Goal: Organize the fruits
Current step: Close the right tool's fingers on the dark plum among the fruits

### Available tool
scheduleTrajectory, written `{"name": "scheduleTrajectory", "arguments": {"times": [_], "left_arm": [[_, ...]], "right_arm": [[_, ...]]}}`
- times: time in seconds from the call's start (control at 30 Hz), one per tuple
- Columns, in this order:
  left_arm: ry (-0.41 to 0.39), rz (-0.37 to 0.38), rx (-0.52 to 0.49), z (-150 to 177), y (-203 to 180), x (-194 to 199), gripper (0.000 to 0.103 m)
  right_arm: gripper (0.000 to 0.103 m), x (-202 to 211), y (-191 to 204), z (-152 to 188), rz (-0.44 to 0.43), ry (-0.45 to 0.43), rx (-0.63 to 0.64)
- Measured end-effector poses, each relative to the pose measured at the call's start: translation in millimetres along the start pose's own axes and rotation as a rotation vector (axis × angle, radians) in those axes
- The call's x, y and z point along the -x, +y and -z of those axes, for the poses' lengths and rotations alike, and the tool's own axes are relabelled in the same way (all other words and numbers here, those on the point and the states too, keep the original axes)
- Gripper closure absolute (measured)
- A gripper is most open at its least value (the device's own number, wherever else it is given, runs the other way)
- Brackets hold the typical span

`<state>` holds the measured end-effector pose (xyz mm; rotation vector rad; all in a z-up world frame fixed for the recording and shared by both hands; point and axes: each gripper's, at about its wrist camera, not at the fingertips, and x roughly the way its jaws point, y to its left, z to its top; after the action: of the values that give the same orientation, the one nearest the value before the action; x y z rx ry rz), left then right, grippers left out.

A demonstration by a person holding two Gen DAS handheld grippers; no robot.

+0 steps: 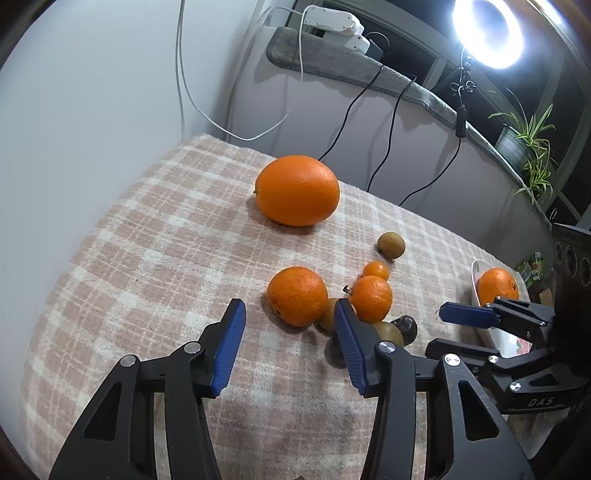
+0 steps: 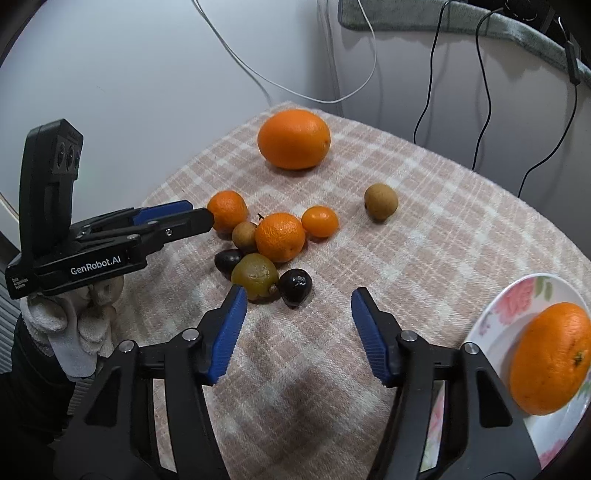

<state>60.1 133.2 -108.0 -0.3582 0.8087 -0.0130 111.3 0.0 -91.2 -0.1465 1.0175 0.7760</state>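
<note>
A big orange [image 1: 297, 190] [image 2: 294, 139] lies at the far side of the checked cloth. A cluster of fruit lies mid-table: a mandarin [image 1: 297, 295] [image 2: 227, 210], a second mandarin [image 1: 371, 298] [image 2: 280, 236], a tiny one [image 2: 320, 220], brown longans [image 2: 244, 235], a green-yellow fruit [image 2: 255, 275] and dark fruits [image 2: 294, 281]. One longan [image 2: 381, 202] [image 1: 390, 244] lies apart. An orange [image 2: 550, 356] [image 1: 496, 286] sits on the flowered plate [image 2: 491, 325]. My left gripper [image 1: 290, 341] is open just short of the first mandarin. My right gripper [image 2: 297, 332] is open and empty near the dark fruit.
The checked cloth [image 2: 424, 236] covers the table, which meets a white wall at the left. Cables [image 2: 484, 92] hang behind. A ring light [image 1: 487, 31] and a potted plant [image 1: 528, 147] stand at the back right.
</note>
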Motion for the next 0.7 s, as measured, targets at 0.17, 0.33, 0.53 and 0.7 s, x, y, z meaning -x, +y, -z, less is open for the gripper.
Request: {"name": "scheduleTrajectory", "arguments": {"times": [0.17,0.33,0.53,0.7], "left_arm": [[0.007,0.008,0.001,-4,1,-7,0.056],[0.016,0.014,-0.003,-6,1,-12,0.058],[0.03,0.021,-0.004,-6,1,-18,0.06],[0.041,0.034,0.003,-7,3,-22,0.062]], "right_arm": [[0.05,-10,-2,-4,-0.003,0.023,-0.013],[0.053,-17,-6,-9,-0.02,0.04,-0.039],[0.055,-24,-10,-14,-0.049,0.057,-0.068],[0.058,-27,-18,-16,-0.098,0.071,-0.115]]}}
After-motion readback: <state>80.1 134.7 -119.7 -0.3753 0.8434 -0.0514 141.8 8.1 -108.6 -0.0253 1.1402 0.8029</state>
